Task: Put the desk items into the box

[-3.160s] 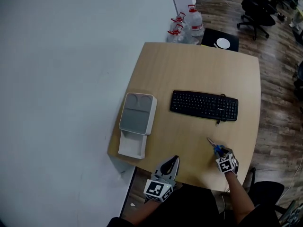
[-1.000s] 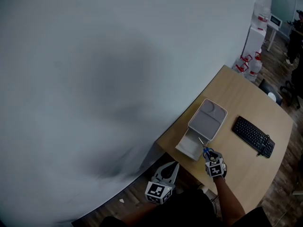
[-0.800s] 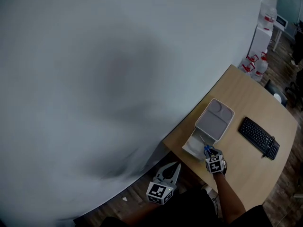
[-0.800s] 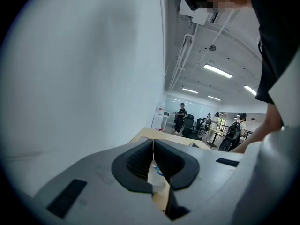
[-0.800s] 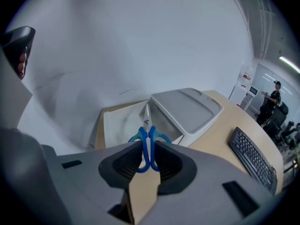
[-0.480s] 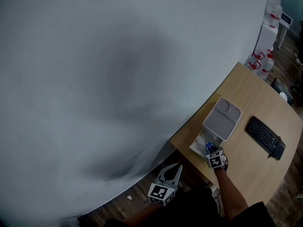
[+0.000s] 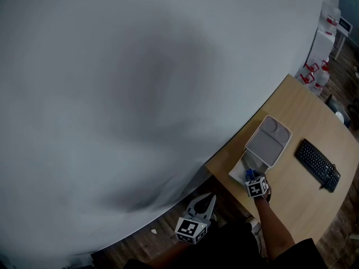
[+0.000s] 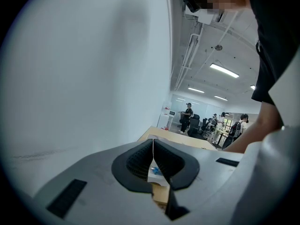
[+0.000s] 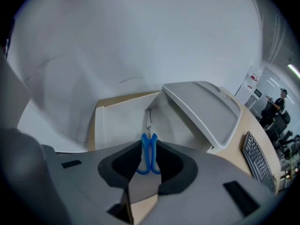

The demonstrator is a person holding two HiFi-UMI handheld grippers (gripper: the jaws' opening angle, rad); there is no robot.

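My right gripper (image 7: 251, 176) hangs over the open white box (image 7: 238, 174) at the desk's near corner, pointing steeply down into it. It is shut on blue-handled pliers (image 9: 145, 158), whose metal tip points into the box's tray (image 9: 119, 121). Its jaws have just been opening a little, with the handles still between the pads. The box's grey lid (image 9: 206, 111) stands tilted open on the far side. My left gripper (image 7: 206, 198) is shut and holds nothing, off the desk's near edge; in the left gripper view (image 8: 153, 141) its tips meet.
A black keyboard (image 7: 318, 165) lies on the wooden desk (image 7: 300, 203) to the right of the box. A large white wall fills the left of the head view. Water jugs (image 7: 314, 74) stand on the floor beyond the desk's far end.
My right gripper has carried the pliers from the desk's front to above the box and sunk toward its tray. The head view has swung left. The left gripper has drifted slightly beside the desk.
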